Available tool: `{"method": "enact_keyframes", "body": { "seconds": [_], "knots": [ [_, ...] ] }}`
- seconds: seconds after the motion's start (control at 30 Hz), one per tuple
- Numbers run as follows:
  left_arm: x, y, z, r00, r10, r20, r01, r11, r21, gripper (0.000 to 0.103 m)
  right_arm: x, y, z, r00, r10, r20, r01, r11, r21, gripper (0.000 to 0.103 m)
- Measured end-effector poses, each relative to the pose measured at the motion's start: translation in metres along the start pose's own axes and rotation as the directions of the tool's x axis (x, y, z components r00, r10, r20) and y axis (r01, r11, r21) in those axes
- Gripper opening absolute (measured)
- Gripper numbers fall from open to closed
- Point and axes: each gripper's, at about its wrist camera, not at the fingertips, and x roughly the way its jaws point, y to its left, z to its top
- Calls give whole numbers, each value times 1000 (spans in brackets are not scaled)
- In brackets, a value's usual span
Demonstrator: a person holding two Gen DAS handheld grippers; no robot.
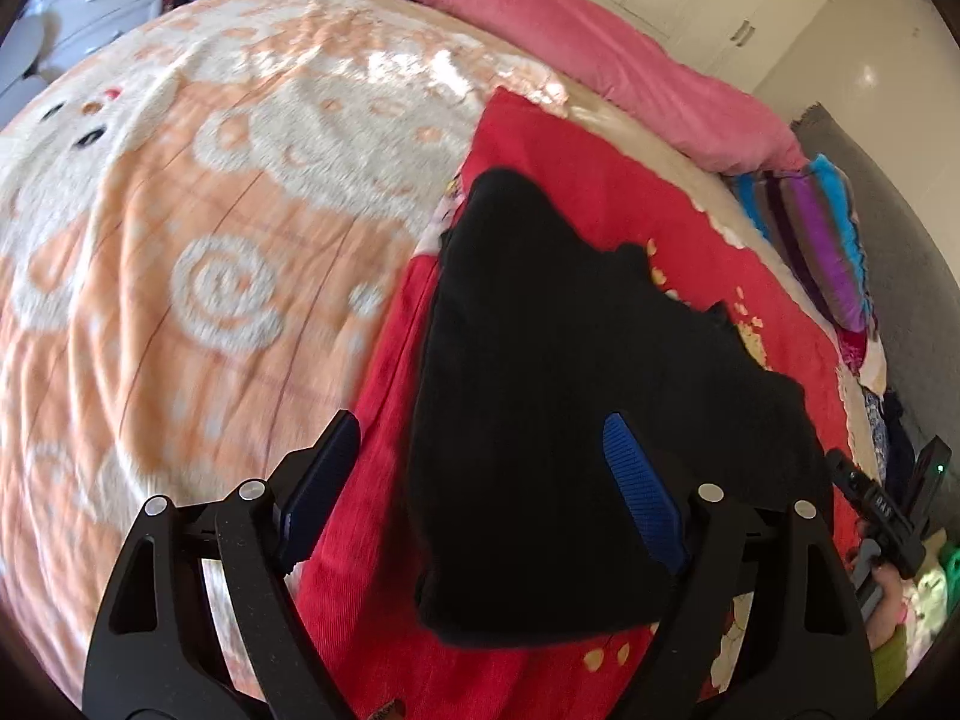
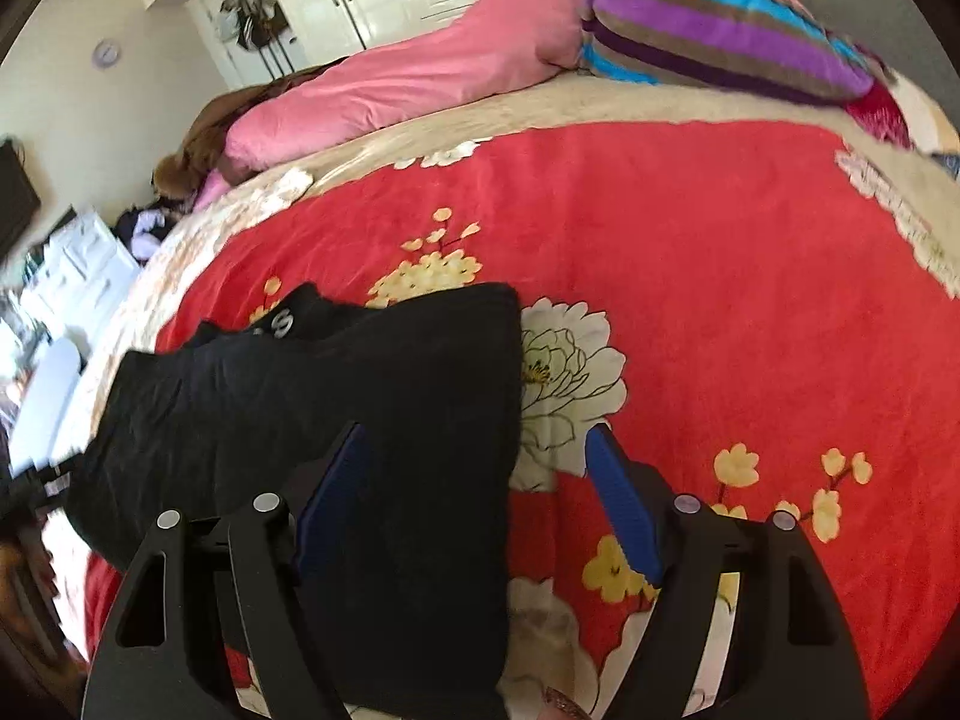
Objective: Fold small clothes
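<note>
Left gripper and right gripper hover with jaws apart over the black knit garment lying partly folded on the red floral blanket. Risk: a deep pinch may catch blanket pile too.

Folded black garment lying on the red floral blanket, which overlies the peach patterned bedspread on its right side; pink rolled duvet along the bed's far edge, striped plush cushion beside it.
</note>
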Motion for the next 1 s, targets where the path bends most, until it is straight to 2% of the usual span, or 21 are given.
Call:
{"method": "enact_keyframes", "body": {
  "seconds": [0.1, 0.13, 0.17, 0.2, 0.23, 0.27, 0.33, 0.37, 0.4, 0.47, 0.53, 0.6, 0.7, 0.8, 0.9, 1.0],
  "knots": [
    [2, 2, -13, 999, -35, -21, 35, 999, -41, 74, 13, -9, 12, 999, 37, -13, -37, 998, 43, 74],
    [4, 1, -16, 999, -31, -31, 29, 999, -33, 70, 20, -12, 18, 999, 52, -15, -50, 997, 65, 74],
    [7, -2, -19, 999, -12, -45, 12, 1000, -4, 62, 23, -13, 22, 998, 63, -18, -62, 995, 75, 74],
    [8, -5, -20, 999, -6, -49, 6, 1000, 16, 45, 31, -14, 26, 997, 67, -31, -64, 994, 87, 74],
    [10, -7, -20, 999, -6, -50, 8, 999, 32, 37, 35, -15, 30, 997, 60, -40, -56, 995, 87, 74],
    [11, -7, -20, 998, -11, -54, 13, 999, 36, 34, 41, -14, 32, 997, 53, -56, -48, 996, 77, 73],
    [14, -8, -21, 998, -14, -67, 18, 998, 58, 23, 54, -11, 37, 994, 45, -97, -39, 998, 57, 45],
    [15, -9, -22, 997, -11, -75, 16, 997, 72, 22, 56, -10, 38, 992, 62, -108, -56, 997, 53, 17],
    [16, -9, -22, 997, -4, -82, 11, 996, 89, 21, 53, -5, 39, 993, 55, -104, -51, 998, 38, 8],
    [16, -8, -22, 996, -7, -88, 15, 996, 89, 19, 40, 5, 42, 998, 44, -49, -44, 999, -9, 7],
    [16, -6, -21, 996, -14, -92, 22, 996, 85, 19, 20, 17, 48, 999, 30, 42, -27, 997, -68, 7],
    [16, -6, -22, 996, -15, -93, 24, 996, 91, 19, 17, 20, 54, 998, 12, 64, -7, 997, -77, 7],
    [15, -5, -22, 995, -24, -96, 32, 996, 86, 19, 40, 18, 59, 997, -80, -4, 79, 992, -97, 7],
    [15, -4, -21, 995, -29, -100, 38, 995, 87, 19, 64, 12, 50, 987, -138, -79, 130, 986, -103, 7],
    [15, -4, -21, 994, -33, -100, 42, 995, 88, 19, 70, 12, 41, 984, -159, -81, 148, 980, -130, 8],
    [15, -4, -20, 995, -27, -99, 37, 995, 96, 19, 54, 12, 38, 988, -150, -39, 144, 981, -129, 27]
  ]
}}
